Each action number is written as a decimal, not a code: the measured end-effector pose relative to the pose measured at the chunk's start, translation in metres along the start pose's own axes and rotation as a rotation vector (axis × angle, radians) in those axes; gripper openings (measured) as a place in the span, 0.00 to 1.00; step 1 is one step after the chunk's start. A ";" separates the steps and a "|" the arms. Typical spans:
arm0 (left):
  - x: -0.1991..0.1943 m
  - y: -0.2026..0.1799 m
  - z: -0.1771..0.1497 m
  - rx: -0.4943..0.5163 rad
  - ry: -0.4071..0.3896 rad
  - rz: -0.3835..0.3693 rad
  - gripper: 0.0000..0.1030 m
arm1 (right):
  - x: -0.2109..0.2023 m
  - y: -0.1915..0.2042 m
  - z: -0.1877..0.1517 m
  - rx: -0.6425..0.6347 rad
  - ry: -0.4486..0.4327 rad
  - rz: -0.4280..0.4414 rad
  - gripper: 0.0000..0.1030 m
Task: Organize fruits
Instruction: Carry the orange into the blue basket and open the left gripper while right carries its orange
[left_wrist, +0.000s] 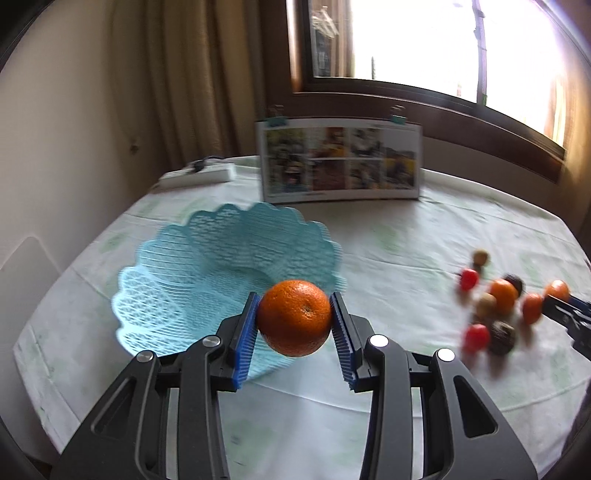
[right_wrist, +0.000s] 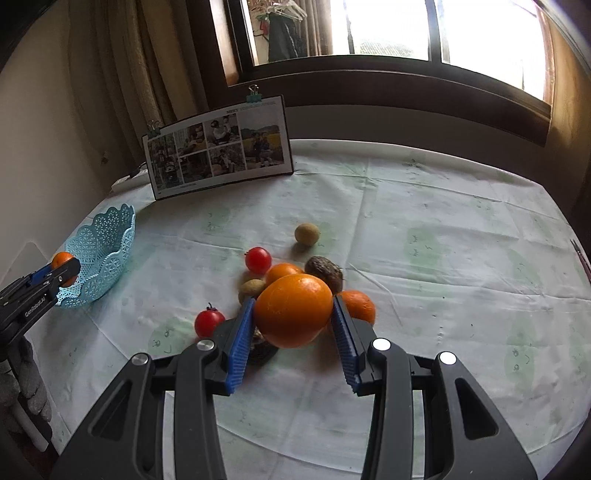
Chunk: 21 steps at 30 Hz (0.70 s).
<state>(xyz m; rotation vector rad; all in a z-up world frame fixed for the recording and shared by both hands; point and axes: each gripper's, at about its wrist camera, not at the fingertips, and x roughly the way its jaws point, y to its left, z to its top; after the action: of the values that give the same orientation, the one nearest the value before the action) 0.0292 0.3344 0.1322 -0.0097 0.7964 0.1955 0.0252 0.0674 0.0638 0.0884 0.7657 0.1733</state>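
Note:
My left gripper (left_wrist: 294, 321) is shut on an orange (left_wrist: 294, 322) and holds it in the air just right of the light blue lace basket (left_wrist: 207, 273). The right wrist view shows that same gripper (right_wrist: 65, 271) with its orange at the basket's (right_wrist: 99, 258) near rim. My right gripper (right_wrist: 293, 314) is shut on a large orange (right_wrist: 293, 310), raised a little over the fruit pile. In the pile lie two red tomatoes (right_wrist: 258, 259), more oranges (right_wrist: 357, 305), a dark wrinkled fruit (right_wrist: 325, 272) and small tan fruits (right_wrist: 306, 233).
A photo calendar (right_wrist: 218, 151) held by binder clips stands at the back of the round table (right_wrist: 443, 258), under the window. A white power strip (left_wrist: 199, 175) lies at the far left edge. A curtain hangs behind it.

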 end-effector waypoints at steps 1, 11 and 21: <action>0.001 0.004 0.001 -0.005 -0.002 0.012 0.38 | 0.001 0.006 0.001 -0.008 0.000 0.004 0.41; 0.018 0.046 -0.002 -0.057 0.008 0.077 0.38 | 0.009 0.065 0.013 -0.092 0.002 0.057 0.41; 0.017 0.069 -0.001 -0.096 -0.033 0.106 0.82 | 0.019 0.123 0.026 -0.171 -0.001 0.137 0.41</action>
<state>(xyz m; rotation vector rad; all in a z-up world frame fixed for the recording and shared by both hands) 0.0274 0.4050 0.1236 -0.0547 0.7549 0.3337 0.0417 0.1914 0.0866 -0.0210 0.7416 0.3679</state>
